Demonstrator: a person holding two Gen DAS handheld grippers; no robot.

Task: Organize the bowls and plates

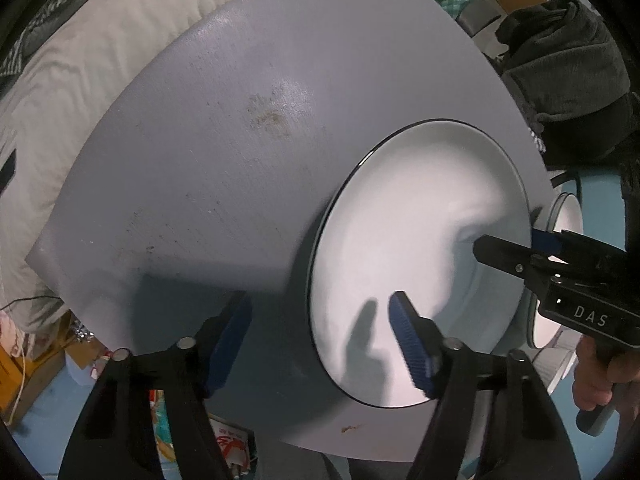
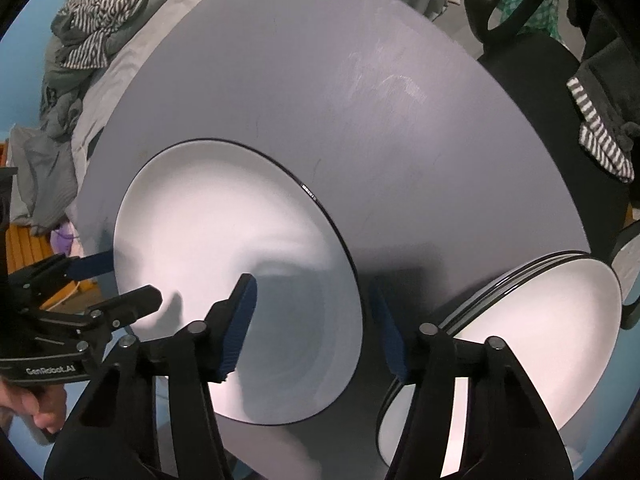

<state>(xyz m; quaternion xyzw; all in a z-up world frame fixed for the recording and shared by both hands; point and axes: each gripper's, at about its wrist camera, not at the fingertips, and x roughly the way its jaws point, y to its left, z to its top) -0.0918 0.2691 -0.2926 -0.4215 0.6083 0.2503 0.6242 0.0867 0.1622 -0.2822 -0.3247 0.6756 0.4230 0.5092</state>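
A white plate with a thin black rim (image 1: 404,240) (image 2: 224,248) lies on the round grey table (image 1: 200,160) (image 2: 360,120). My left gripper (image 1: 320,336) is open, its right finger over the plate's near edge, its left finger over bare table. It also shows in the right wrist view (image 2: 120,280), straddling the plate's left rim. My right gripper (image 2: 312,324) is open, with the plate's right rim between its fingers. In the left wrist view it (image 1: 516,246) reaches over the plate's right edge. A stack of white plates (image 2: 532,332) sits at the table's right edge.
White bedding (image 1: 80,60) and striped clothes (image 2: 96,12) lie beyond the table. A dark chair with grey cloth (image 1: 568,76) (image 2: 540,80) stands at the right. Boxes and clutter (image 1: 36,360) sit on the blue floor at lower left.
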